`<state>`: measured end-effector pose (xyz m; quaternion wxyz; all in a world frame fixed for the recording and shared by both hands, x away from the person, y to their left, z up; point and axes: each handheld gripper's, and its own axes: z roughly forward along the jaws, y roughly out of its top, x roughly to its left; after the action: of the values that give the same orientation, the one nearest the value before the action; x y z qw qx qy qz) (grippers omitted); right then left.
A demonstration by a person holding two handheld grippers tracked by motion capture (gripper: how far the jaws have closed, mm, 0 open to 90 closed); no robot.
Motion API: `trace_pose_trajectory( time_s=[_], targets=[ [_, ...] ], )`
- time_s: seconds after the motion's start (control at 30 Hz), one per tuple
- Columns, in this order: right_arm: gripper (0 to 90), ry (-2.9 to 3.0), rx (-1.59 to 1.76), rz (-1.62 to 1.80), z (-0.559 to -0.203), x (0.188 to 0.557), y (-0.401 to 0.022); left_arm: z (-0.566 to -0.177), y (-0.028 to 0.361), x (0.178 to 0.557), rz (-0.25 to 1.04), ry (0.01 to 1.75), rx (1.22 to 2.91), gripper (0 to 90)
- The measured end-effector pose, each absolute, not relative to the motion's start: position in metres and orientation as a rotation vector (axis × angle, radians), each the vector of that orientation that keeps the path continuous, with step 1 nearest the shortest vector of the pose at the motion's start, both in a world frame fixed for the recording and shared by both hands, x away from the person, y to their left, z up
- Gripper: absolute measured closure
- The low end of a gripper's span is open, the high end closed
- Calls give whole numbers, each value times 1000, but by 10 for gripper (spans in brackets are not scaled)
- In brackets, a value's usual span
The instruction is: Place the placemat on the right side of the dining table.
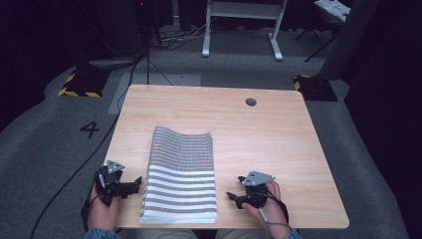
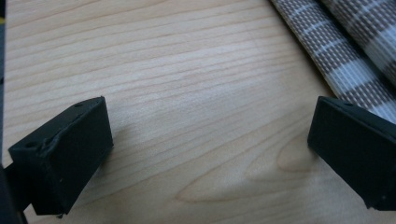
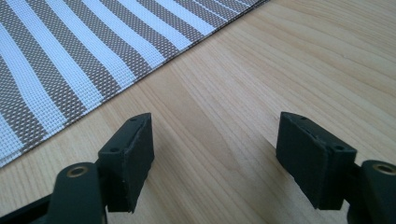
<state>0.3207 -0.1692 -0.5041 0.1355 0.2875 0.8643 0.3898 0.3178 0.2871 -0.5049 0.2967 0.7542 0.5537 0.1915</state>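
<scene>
Your left claw (image 1: 135, 185) and right claw (image 1: 233, 196) flank the striped mat (image 1: 181, 174) on the desk (image 1: 278, 139) from above, your left claw view shows jaws apart over bare wood beside the mat, and your right claw view likewise.

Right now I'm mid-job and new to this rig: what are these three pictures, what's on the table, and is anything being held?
A person holds a hand tool in each hand. The high view looks down on the wooden table: left tongs and right tongs flank a striped mat lying flat. The other two pictures come from cameras riding on the tools. In the left gripper view the left tongs stand open over bare wood, the mat at the upper right. In the right gripper view the right tongs are open too, the mat at the upper left. Nothing is held.
</scene>
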Motion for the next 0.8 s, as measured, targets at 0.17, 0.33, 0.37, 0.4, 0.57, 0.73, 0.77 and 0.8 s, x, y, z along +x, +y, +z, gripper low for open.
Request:
trace_pose_trajectory(
  time_s=[0.17, 0.33, 0.37, 0.4, 0.57, 0.73, 0.77, 0.8],
  targets=[
    [283, 2484, 878, 1122, -504, 318, -167, -505, 295, 317, 460, 1333, 2084, 1],
    [298, 2512, 885, 1097, -499, 319, -165, -505, 294, 320, 450, 1323, 2090, 0],
    [298, 2513, 891, 1107, -496, 319, -165, -505, 294, 320, 450, 1324, 2090, 0],
    [299, 2518, 884, 1112, -493, 320, -164, -505, 294, 320, 450, 1324, 2090, 0],
    [300, 2535, 843, 1118, -468, 320, -154, -505, 294, 320, 451, 1326, 2090, 1],
    [303, 2561, 801, 1122, -448, 326, -139, -505, 294, 319, 451, 1332, 2088, 1],
    [303, 2565, 797, 1125, -445, 328, -135, -505, 294, 318, 452, 1334, 2085, 0],
    [303, 2568, 788, 1124, -441, 330, -131, -505, 294, 318, 455, 1334, 2084, 1]
  ],
)
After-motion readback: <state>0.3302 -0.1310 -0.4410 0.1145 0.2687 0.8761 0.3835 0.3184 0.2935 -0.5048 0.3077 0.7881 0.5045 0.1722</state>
